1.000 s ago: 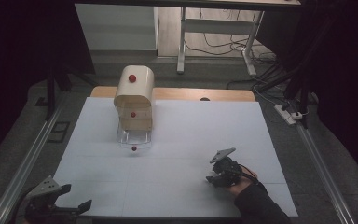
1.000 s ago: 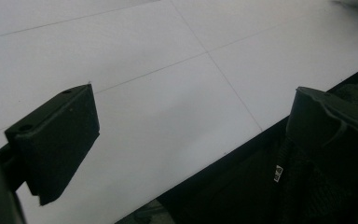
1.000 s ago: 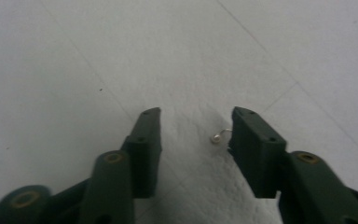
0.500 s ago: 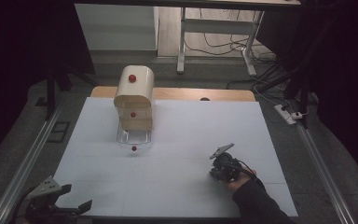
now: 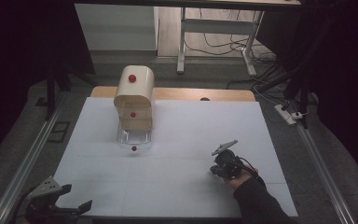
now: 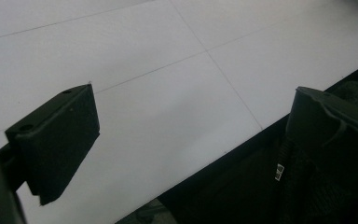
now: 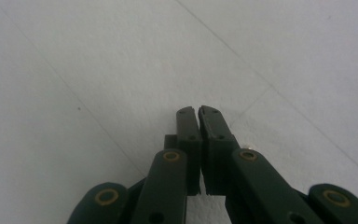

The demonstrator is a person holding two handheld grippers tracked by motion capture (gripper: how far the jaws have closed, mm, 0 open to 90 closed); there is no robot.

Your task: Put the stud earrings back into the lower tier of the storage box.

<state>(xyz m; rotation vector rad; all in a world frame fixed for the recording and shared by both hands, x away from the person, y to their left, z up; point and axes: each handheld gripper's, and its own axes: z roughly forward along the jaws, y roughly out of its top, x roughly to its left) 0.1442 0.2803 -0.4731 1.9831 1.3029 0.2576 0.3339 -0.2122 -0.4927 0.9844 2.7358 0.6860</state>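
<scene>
A cream roll-top box (image 5: 135, 91) stands at the back left of the white sheet (image 5: 196, 126), with a red knob (image 5: 132, 78) on its curved lid and another (image 5: 133, 114) lower on its front. A clear tray (image 5: 133, 139) with a red knob (image 5: 134, 148) juts out at its base. My right gripper (image 5: 216, 167) lies low over the sheet at the right, well apart from the box. In the right gripper view my right gripper (image 7: 198, 112) has its jaws pressed together, empty. My left gripper (image 5: 77, 197) hangs at the sheet's front left corner. My left gripper (image 6: 193, 98) is open, holding nothing.
A wooden tabletop edge (image 5: 182, 93) shows behind the sheet. Metal rails (image 5: 23, 163) run along both sides of the table. Desk legs (image 5: 182, 42) and cables (image 5: 223, 44) lie on the floor beyond. A power strip (image 5: 286, 114) sits at the right.
My right gripper has shifted only slightly on the sheet. My left gripper and the box have kept still.
</scene>
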